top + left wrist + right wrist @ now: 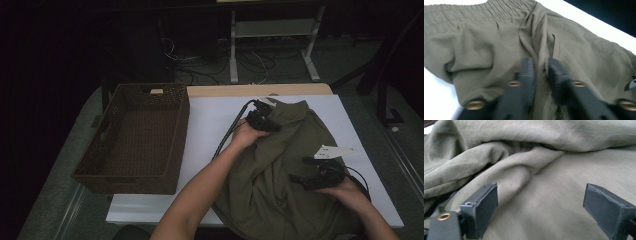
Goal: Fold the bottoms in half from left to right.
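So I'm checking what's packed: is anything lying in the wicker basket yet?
No, the brown wicker basket sits empty beside the olive garment.

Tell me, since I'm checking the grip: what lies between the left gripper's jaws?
A pinched fold of the olive garment, near its elastic waistband; the left gripper is shut on it. The left gripper view shows this.

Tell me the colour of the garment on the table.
Olive green garment, plain, seen best in the left gripper view.

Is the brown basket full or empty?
Empty. In the high view the woven basket shows its bare bottom, with nothing inside. The green trousers lie crumpled beside it on the white table.
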A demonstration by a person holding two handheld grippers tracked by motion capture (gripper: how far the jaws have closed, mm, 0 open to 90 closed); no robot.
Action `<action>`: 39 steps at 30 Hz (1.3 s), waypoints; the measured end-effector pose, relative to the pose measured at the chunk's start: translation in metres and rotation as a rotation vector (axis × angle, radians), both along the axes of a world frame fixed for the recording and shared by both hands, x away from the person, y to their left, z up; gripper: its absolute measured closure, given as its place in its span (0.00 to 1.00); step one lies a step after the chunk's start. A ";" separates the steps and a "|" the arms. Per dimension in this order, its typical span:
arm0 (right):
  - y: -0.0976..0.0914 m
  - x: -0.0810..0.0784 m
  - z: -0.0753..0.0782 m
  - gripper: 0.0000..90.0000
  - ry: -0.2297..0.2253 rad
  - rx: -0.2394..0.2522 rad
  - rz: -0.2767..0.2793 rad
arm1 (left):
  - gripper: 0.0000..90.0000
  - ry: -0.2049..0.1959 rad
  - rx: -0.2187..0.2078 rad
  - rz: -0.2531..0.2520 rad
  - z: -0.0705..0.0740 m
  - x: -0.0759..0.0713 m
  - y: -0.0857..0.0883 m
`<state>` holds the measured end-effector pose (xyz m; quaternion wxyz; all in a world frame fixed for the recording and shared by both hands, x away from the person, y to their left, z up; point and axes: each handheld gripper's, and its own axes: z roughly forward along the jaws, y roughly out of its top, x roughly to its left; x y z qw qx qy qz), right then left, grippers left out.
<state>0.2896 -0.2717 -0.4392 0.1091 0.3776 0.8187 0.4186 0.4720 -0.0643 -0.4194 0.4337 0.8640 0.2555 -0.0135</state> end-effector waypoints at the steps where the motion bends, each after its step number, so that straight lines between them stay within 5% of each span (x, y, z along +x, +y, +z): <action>1: 0.000 0.000 0.000 0.14 0.000 0.000 0.000 | 0.97 0.006 -0.003 -0.001 0.000 0.001 -0.001; 7: -0.001 0.000 0.000 0.14 -0.001 0.002 0.001 | 0.99 0.011 -0.056 0.006 0.012 0.008 -0.013; 12: -0.002 0.000 0.001 0.14 -0.003 0.006 -0.001 | 0.99 -0.009 -0.094 -0.010 0.030 0.009 -0.040; 20: -0.003 -0.001 0.001 0.14 -0.005 0.007 -0.001 | 0.93 0.023 -0.063 -0.044 0.014 0.005 -0.064; 28: -0.004 0.000 0.001 0.14 -0.004 0.006 -0.013 | 0.64 -0.007 -0.052 -0.041 0.019 -0.001 -0.045; 39: -0.004 0.001 0.005 0.16 0.004 0.002 -0.042 | 0.40 -0.024 -0.075 -0.038 0.026 -0.025 0.019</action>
